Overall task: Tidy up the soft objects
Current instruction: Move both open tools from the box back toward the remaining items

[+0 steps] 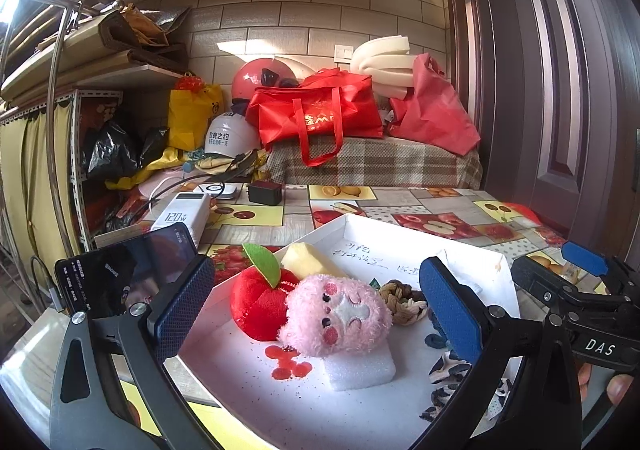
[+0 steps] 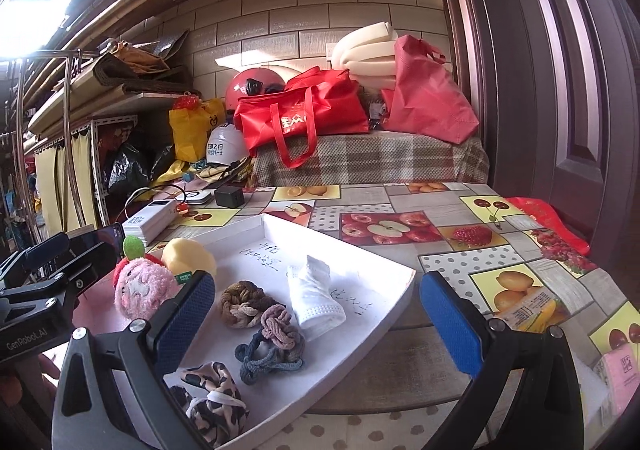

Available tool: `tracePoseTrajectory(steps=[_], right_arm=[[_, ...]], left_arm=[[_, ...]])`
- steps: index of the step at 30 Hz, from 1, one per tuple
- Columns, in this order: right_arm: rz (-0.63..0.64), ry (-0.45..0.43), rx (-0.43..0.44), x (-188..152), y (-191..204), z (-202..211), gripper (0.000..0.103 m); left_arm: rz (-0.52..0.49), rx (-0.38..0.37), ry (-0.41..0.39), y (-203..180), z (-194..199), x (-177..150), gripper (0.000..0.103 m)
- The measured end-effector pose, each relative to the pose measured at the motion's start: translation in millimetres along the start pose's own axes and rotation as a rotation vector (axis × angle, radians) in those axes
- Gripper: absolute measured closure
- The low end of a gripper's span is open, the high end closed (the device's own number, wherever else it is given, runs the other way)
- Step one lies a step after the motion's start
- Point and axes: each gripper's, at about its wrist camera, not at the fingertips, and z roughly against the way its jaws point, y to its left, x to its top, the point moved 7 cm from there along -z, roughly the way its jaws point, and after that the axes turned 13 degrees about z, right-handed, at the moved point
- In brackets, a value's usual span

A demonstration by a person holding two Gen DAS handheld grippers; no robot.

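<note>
A white tray [image 1: 472, 250] [image 2: 380, 262] on the fruit-print table holds the soft things. In the left wrist view a pink plush [image 1: 338, 314] lies on a white foam block [image 1: 362, 370], with a red plush apple [image 1: 260, 302] and a yellow sponge [image 1: 308, 260] behind. The right wrist view shows braided hair ties [image 2: 244, 304] [image 2: 276, 346], a leopard scrunchie [image 2: 212, 398] and a folded white mask [image 2: 316, 298]. My left gripper [image 1: 320, 314] stands open around the pink plush without touching it. My right gripper [image 2: 316, 326] is open over the tray's near right part, holding nothing.
A phone [image 1: 128, 274] stands left of the tray, with a white power bank [image 1: 184, 213] and a black charger [image 1: 266, 192] behind it. Red bags [image 1: 320, 109], helmets and foam sit on a plaid bench at the back. A pink packet [image 2: 622, 378] lies at the table's right edge.
</note>
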Motion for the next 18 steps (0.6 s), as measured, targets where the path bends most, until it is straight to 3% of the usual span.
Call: tracePoseTrajectory(steps=[4,8,14,18], right_arm=[[0.014,-0.035,-0.019,-3.2,-1.4,26.4,0.000],[-0.057,-0.046,-0.005,-9.0,-19.8,44.6,0.000],[-0.148,-0.031,-0.079,-26.9,-70.2,73.3,0.000],[-0.220,-0.021,-0.130,-46.8,-126.0,100.6,0.000]], left_arm=[[0.013,-0.017,0.001,-2.9,7.9,-2.4,0.000],[-0.015,-0.070,0.026,-19.1,15.2,-10.0,0.000],[-0.114,-0.191,0.066,-61.7,29.2,-26.6,0.000],[-0.173,-0.294,0.120,-97.9,36.6,-41.7,0.000]])
